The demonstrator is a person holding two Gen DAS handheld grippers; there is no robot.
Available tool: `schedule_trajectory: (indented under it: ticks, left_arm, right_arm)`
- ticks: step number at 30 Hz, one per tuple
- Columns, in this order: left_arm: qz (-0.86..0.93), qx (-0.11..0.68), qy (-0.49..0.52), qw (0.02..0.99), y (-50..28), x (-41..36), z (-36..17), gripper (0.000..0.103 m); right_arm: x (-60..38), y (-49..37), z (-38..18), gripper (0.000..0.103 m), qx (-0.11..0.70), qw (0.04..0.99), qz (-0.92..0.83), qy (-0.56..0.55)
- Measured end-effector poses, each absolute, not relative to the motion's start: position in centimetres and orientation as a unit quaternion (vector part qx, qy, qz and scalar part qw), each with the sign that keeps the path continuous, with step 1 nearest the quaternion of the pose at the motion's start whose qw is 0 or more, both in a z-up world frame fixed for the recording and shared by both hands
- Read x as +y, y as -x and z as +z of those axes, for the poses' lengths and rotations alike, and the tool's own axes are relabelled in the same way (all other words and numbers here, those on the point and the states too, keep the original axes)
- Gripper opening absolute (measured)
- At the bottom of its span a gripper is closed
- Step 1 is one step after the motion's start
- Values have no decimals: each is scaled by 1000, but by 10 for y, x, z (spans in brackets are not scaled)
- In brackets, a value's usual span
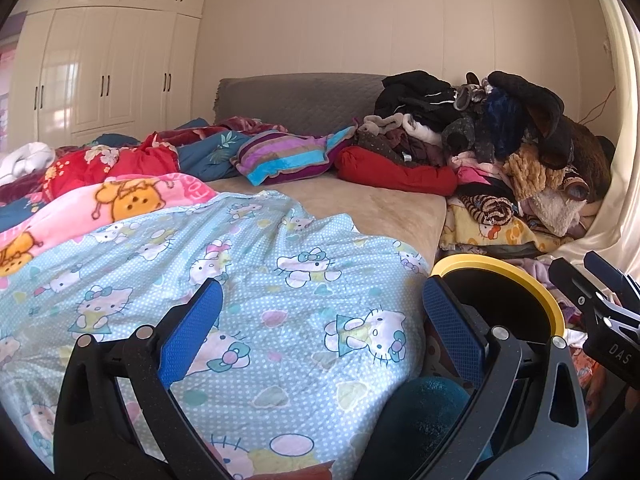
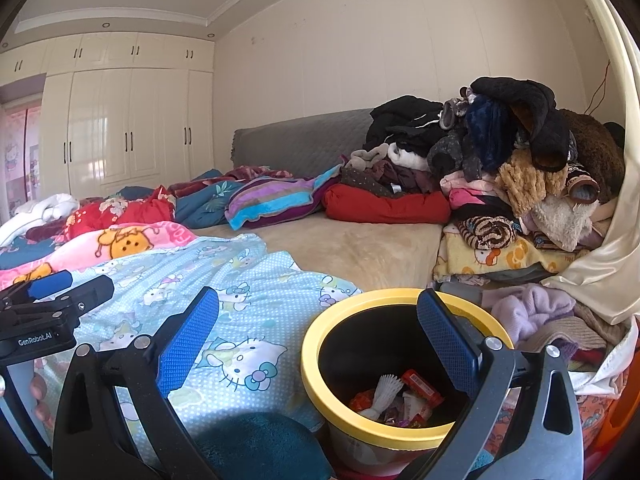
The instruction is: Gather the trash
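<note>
**Both tongs empty, bin at bed's edge**

Left gripper and right gripper both spread wide, nothing held. Trash lies in the yellow-rimmed bin, just below the right gripper, off the bed corner. Risk: right finger overlaps the rim; a swing could tip it.

Glossy yellow plastic rims the bin; the printed quilt is soft matt cloth.

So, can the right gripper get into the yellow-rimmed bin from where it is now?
Probably yes. The right gripper is open and empty, right above the bin. The bin has no lid, and nothing lies between them; only trash sits at the bottom.
</note>
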State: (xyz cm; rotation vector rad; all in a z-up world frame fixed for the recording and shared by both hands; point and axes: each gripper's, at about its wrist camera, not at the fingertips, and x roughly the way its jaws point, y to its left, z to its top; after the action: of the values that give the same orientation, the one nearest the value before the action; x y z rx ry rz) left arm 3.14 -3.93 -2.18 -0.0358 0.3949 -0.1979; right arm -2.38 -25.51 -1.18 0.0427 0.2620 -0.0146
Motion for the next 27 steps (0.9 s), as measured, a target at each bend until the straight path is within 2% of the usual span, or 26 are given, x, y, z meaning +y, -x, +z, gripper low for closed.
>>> schedule_trajectory:
  ticks: [27]
  left_arm:
    - [-99, 196, 18, 975, -31, -40, -22, 92]
  right_arm:
    - [-250, 22, -13, 97, 133, 991, -6, -22]
